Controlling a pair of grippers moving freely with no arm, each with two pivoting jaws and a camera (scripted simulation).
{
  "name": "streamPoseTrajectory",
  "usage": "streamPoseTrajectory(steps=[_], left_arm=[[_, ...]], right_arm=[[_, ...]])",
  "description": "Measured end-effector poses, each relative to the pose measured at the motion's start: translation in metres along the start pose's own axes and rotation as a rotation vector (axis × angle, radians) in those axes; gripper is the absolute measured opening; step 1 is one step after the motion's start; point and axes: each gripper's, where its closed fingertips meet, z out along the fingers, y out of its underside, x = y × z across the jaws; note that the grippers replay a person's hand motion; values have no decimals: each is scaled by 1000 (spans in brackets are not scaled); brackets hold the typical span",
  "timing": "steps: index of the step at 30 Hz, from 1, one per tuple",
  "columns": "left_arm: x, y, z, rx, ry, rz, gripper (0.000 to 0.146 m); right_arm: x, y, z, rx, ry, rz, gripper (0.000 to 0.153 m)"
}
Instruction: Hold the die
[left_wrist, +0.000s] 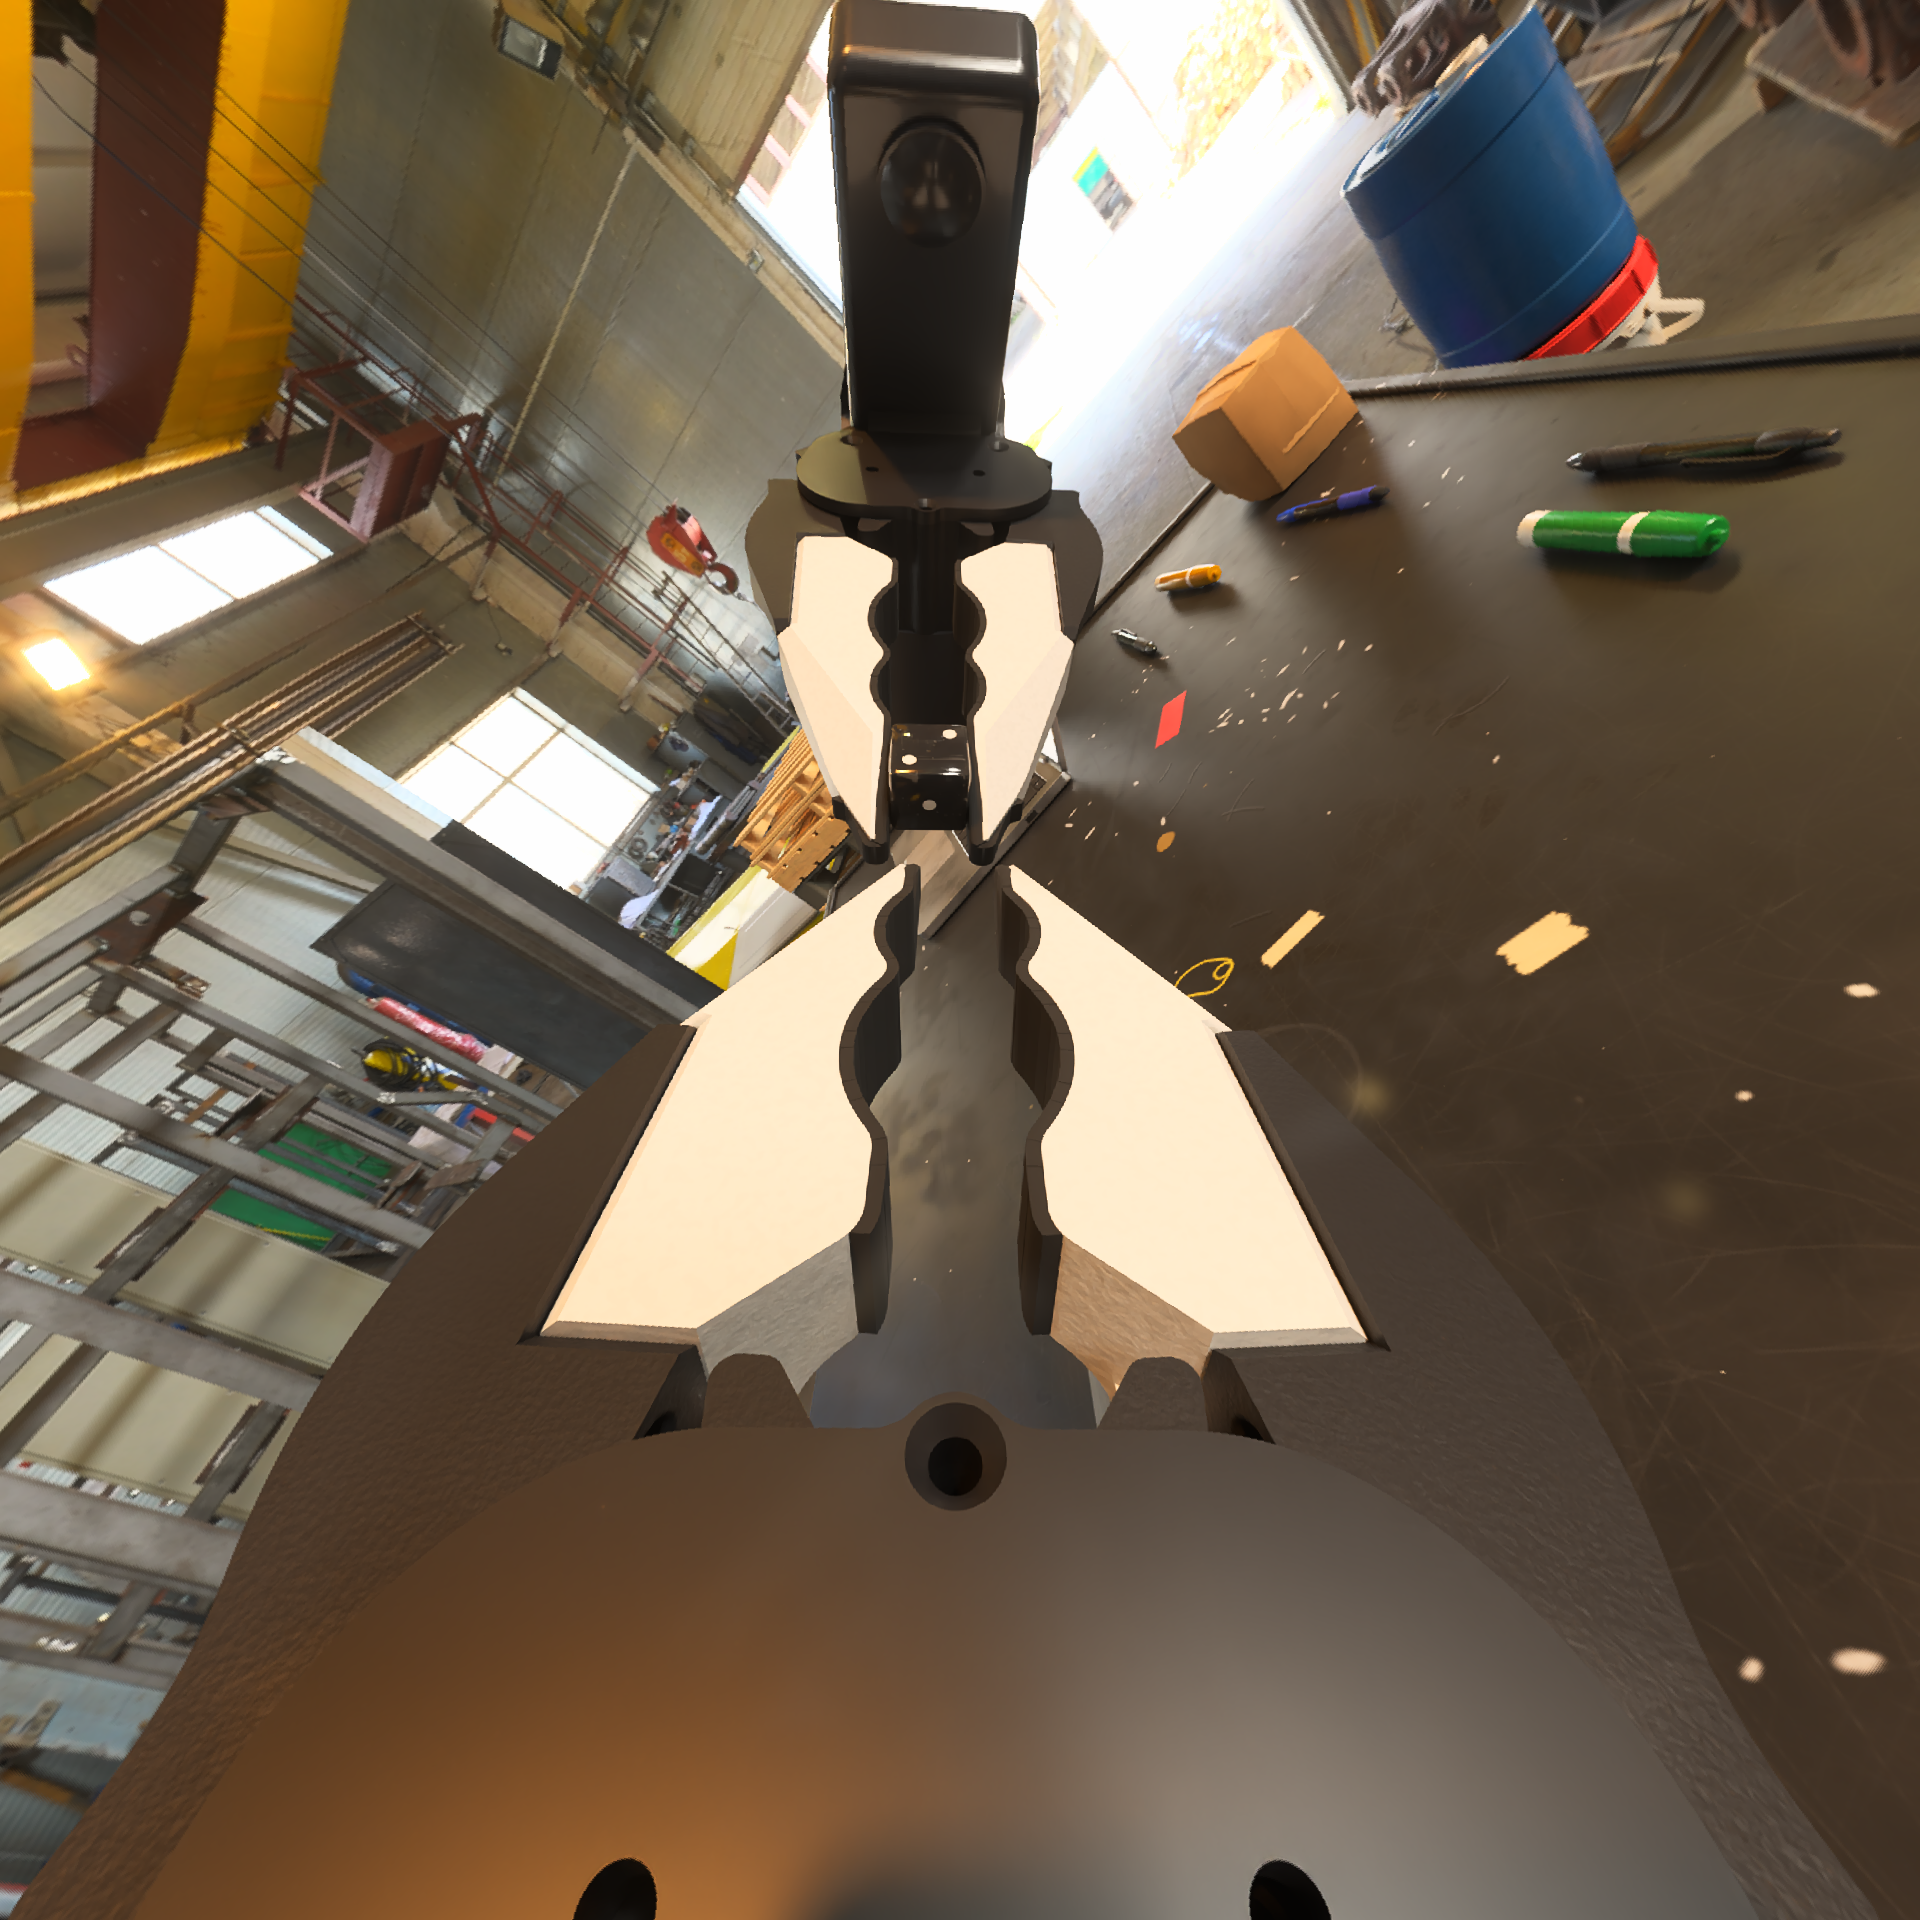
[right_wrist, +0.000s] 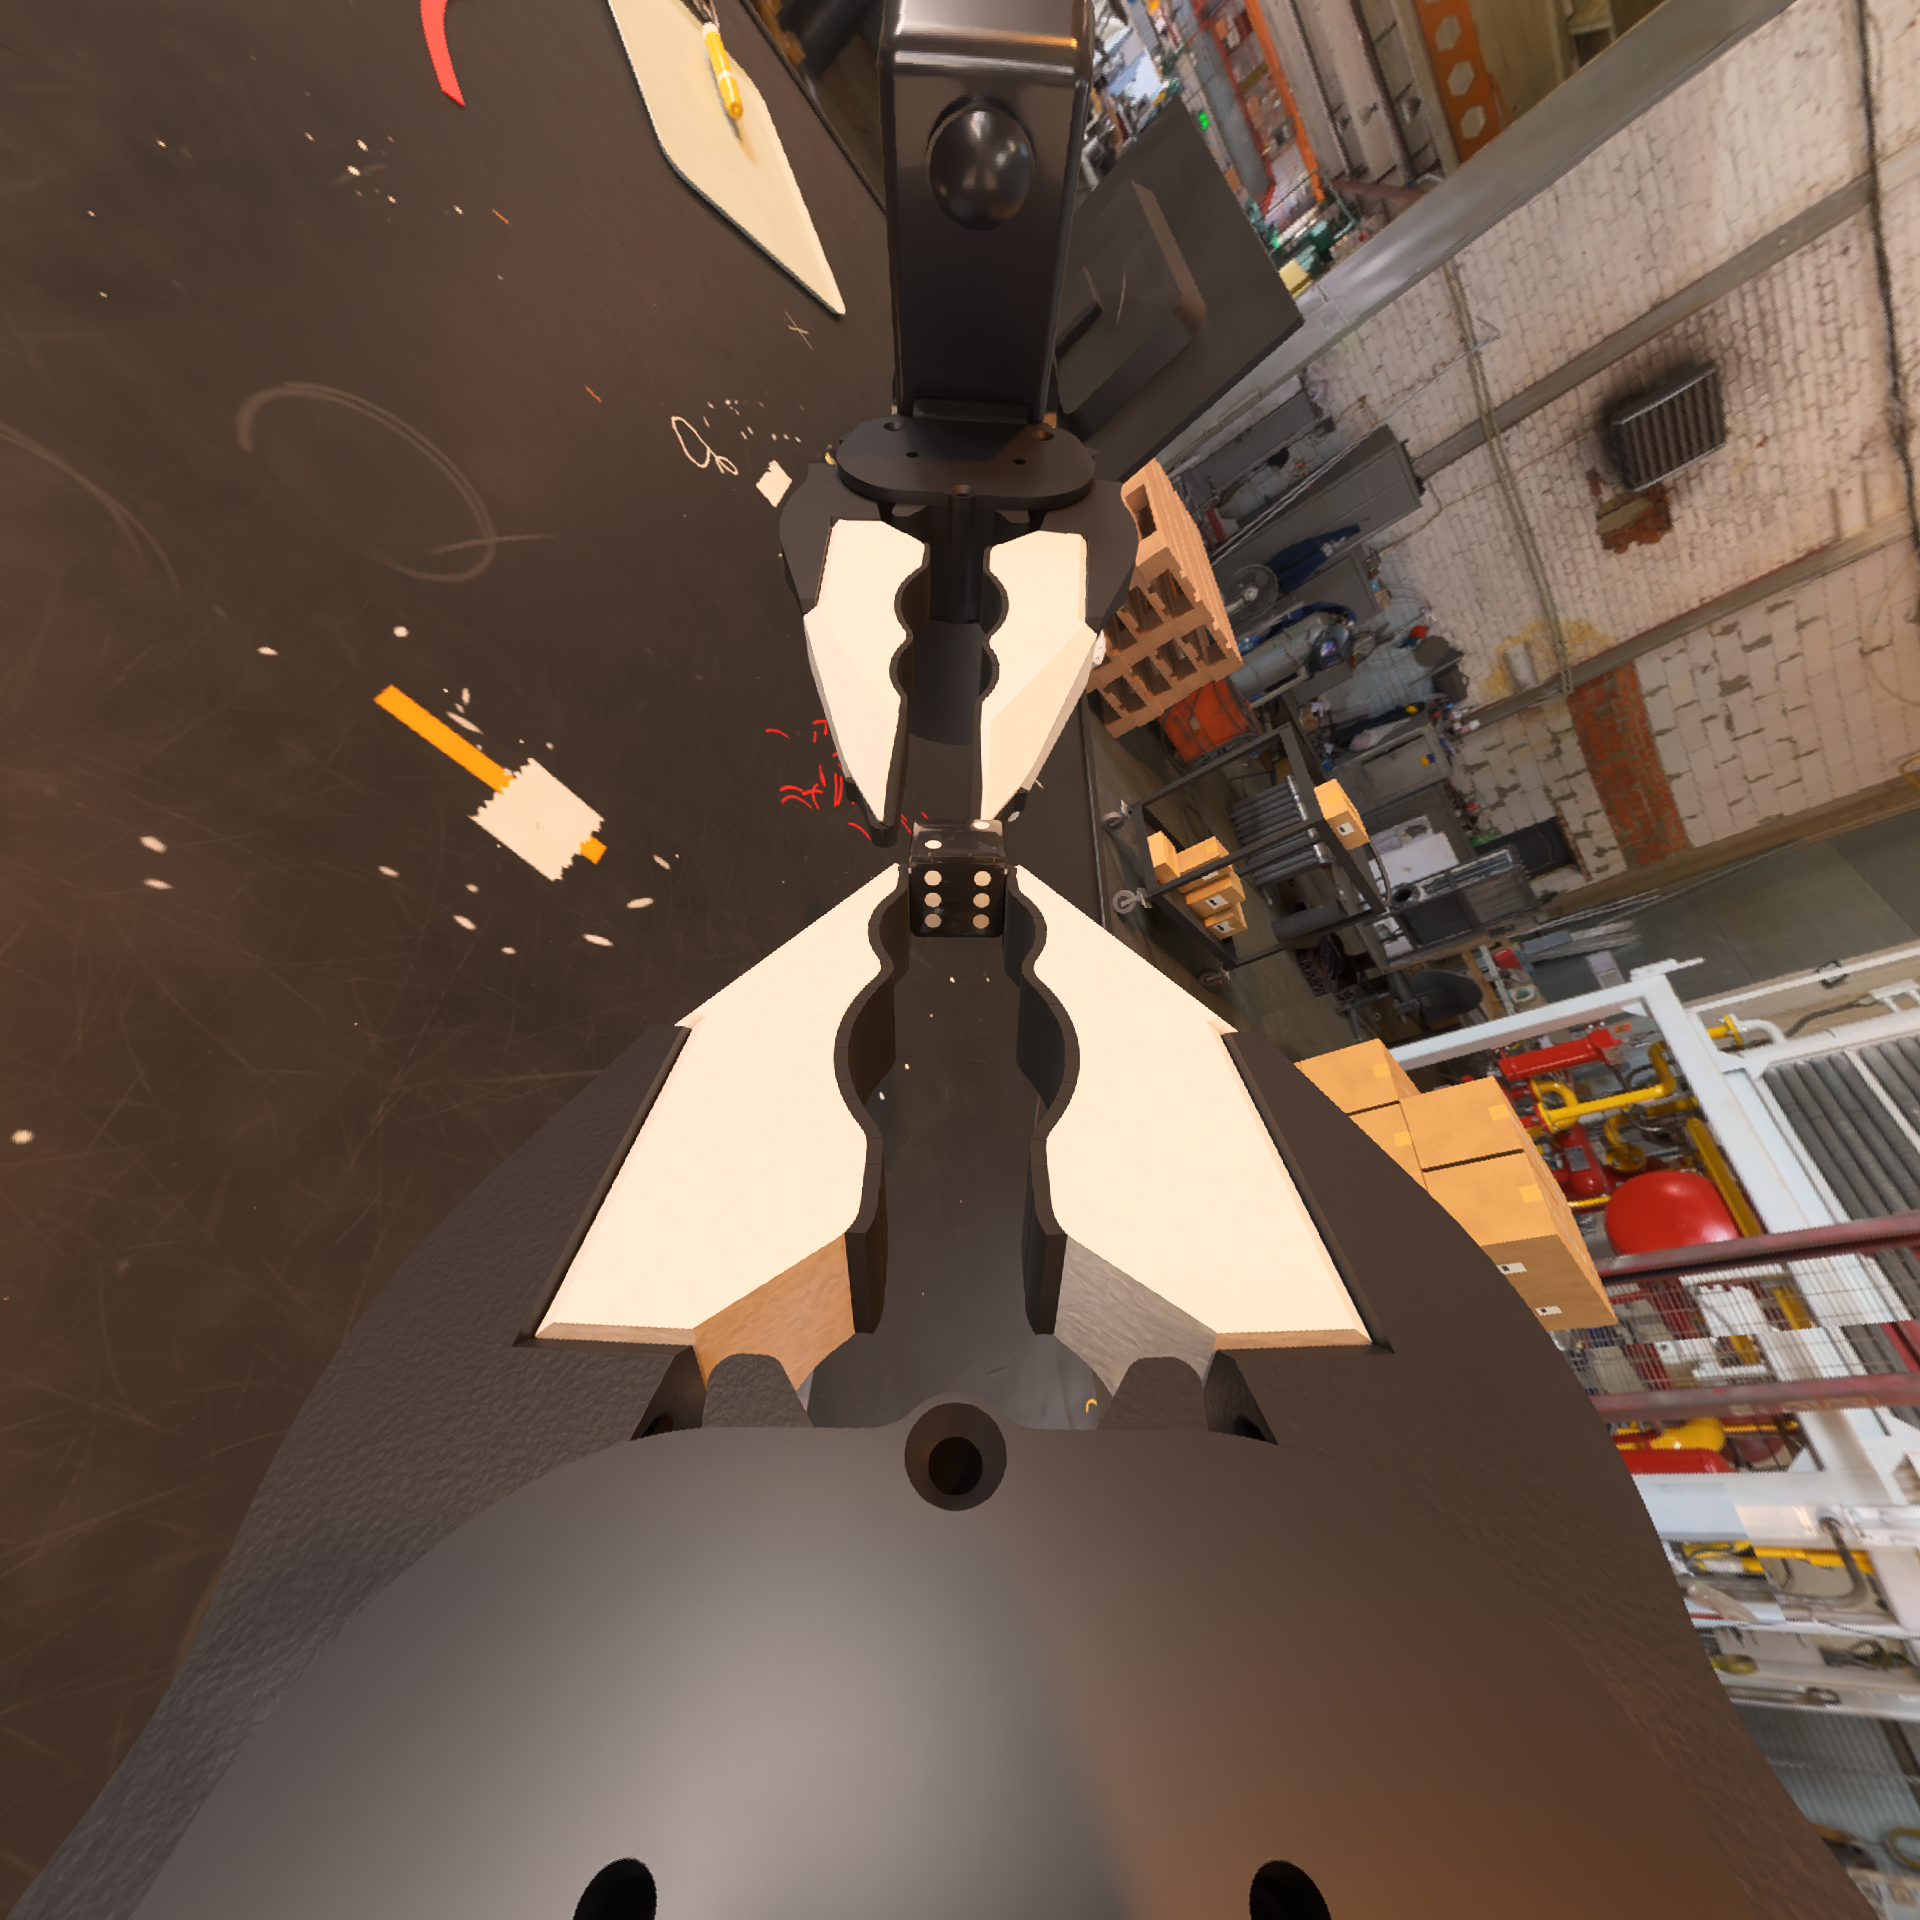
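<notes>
Left wrist view first: the left gripper (left_wrist: 954, 868) has its fingers parted with nothing between them, tips just short of the black die (left_wrist: 928, 781). The right gripper (left_wrist: 928, 831) faces it, fingers clenched on the die, up off the dark table (left_wrist: 1558, 1143). Further right lie a cardboard box (left_wrist: 1262, 412), green marker (left_wrist: 1623, 532) and dark pen (left_wrist: 1704, 453); the tiny bits near the edge are hard to make out, and the blue barrel (left_wrist: 1496, 197) is partly cut off.

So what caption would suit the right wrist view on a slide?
The right gripper pinches a black die at its fingertips, facing the left gripper above a dark table.
</notes>
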Motion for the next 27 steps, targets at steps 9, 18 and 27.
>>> streamPoseTrajectory(steps=[9, 18, 27], left_arm=[[3, 2, 3, -38, -7, 55, 11], [-1, -2, 1, -26, -18, 36, 11], [-1, -5, 0, -3, -17, 22, 11]], right_arm=[[-4, 2, 1, -15, -21, -11, 16], [1, -4, 1, -1, 30, -34, 16], [0, -7, 1, 26, 33, -20, 16]])
